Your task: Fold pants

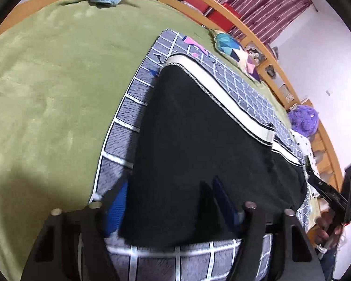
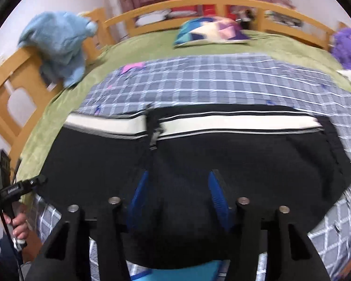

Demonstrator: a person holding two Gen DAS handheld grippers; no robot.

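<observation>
— Pants (image 1: 199, 145) lie flat on the checked blanket (image 1: 124, 126); left gripper (image 1: 168, 201) spread wide over the hem?
— Yes, and right gripper (image 2: 179, 194) likewise gapes, empty (white stripe (image 2: 234, 123) beyond). Pinch both layers squarely.

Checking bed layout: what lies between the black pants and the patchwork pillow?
In the right wrist view, checked blanket, then green sheet, separates pants from pillow.

You see pants (image 2: 199, 154) on checked blanket (image 2: 210, 79) | blanket on bed sheet (image 2: 152, 44) | pillow (image 2: 210, 30) behind, near headboard (image 2: 194, 2)
</observation>
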